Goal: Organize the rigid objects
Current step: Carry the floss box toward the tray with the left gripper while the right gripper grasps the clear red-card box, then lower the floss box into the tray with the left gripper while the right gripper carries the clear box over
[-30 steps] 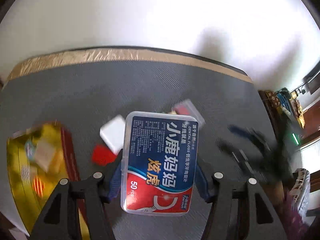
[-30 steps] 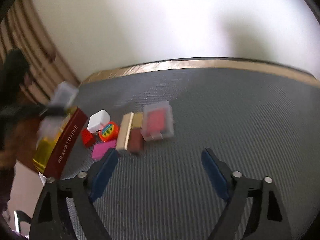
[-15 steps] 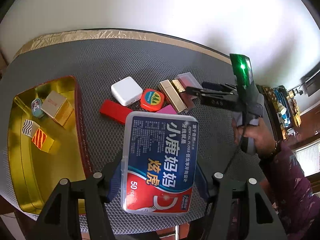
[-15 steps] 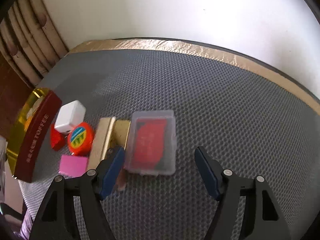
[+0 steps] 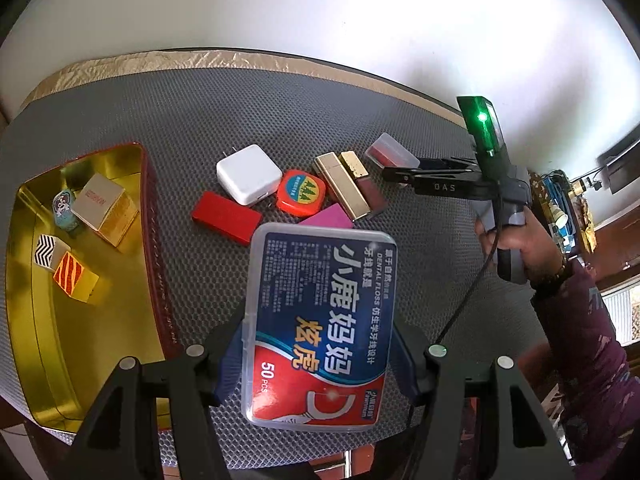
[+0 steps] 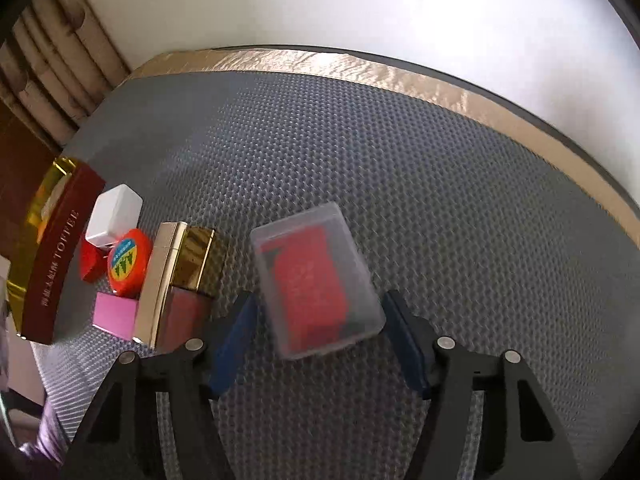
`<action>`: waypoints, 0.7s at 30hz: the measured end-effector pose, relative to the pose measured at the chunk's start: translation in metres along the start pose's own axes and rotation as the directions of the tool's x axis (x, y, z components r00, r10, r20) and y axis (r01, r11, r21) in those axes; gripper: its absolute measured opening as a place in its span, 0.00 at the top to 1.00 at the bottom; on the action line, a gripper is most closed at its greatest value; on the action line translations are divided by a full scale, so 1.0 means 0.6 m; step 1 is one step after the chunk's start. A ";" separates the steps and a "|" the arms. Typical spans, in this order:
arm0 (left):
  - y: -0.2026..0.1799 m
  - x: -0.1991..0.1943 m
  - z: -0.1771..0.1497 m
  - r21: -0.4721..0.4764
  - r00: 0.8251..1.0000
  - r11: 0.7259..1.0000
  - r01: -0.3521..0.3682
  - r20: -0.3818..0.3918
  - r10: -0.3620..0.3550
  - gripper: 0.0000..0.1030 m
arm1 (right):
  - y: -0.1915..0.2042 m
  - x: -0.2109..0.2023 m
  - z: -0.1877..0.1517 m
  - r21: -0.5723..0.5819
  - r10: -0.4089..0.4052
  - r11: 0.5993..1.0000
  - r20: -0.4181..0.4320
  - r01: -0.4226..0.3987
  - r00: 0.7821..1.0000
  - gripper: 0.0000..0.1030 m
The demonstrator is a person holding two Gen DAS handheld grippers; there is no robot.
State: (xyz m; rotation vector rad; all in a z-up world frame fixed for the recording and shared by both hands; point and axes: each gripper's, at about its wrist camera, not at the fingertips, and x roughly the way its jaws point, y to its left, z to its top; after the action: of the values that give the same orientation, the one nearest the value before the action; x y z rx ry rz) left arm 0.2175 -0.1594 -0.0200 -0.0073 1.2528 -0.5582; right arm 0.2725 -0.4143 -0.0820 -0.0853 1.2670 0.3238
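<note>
My left gripper (image 5: 320,364) is shut on a clear dental floss box (image 5: 320,328) with a blue and red label, held above the grey mat. My right gripper (image 6: 320,336) is open, its jaws standing either side of a clear case with a red card (image 6: 316,280) that lies on the mat; the case also shows in the left wrist view (image 5: 390,152). A gold tin with a red wall (image 5: 156,264) at the left holds several small boxes (image 5: 104,208). The tin also shows in the right wrist view (image 6: 52,256).
On the mat lie a white charger (image 5: 248,174), an orange tape measure (image 5: 300,192), a red block (image 5: 226,218), a pink block (image 5: 328,218), a gold lighter (image 5: 342,190) and a dark red case (image 5: 370,192). The mat's gold-taped far edge (image 6: 360,68) meets a white wall.
My right gripper has come down and forward until its jaws flank the clear red-card case. My left gripper still holds the floss box, now higher over the mat near the tin.
</note>
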 end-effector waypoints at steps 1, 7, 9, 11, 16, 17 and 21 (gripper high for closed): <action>0.000 0.001 0.001 -0.003 1.000 1.000 0.002 -0.001 -0.002 0.39 | -0.001 0.001 0.002 -0.004 -0.016 1.000 -0.001 0.016 1.000 0.40; -0.012 -0.005 -0.004 0.010 1.000 1.000 0.013 0.001 -0.013 0.39 | 0.021 0.018 0.016 -0.080 -0.082 0.993 0.015 0.083 0.996 0.35; -0.015 -0.008 -0.005 0.016 1.000 1.000 0.018 0.003 -0.018 0.39 | 0.030 0.028 0.024 -0.111 -0.083 0.990 0.021 0.085 0.996 0.33; -0.016 -0.015 -0.007 0.014 1.000 1.000 0.026 0.013 -0.026 0.39 | 0.037 0.035 0.029 -0.128 -0.085 0.988 0.023 0.087 0.996 0.35; -0.001 -0.046 -0.016 -0.031 0.998 0.999 0.039 0.060 -0.037 0.39 | 0.054 0.022 0.015 -0.133 -0.115 0.984 0.027 0.118 0.993 0.50; 0.008 -0.058 -0.021 -0.049 0.996 0.998 0.041 0.076 -0.037 0.39 | 0.056 0.017 0.006 -0.131 -0.114 0.984 0.036 0.118 0.993 0.50; 0.050 -0.107 -0.044 -0.106 0.991 0.994 -0.020 0.129 0.034 0.39 | 0.051 -0.009 -0.041 -0.066 -0.078 0.994 0.067 0.082 0.995 0.50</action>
State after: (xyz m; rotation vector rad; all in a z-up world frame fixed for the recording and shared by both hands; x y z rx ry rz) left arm 0.1930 -0.1001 0.0195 -0.1128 1.1515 -0.4608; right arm 0.2399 -0.3923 -0.0809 -0.1827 1.1858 0.2989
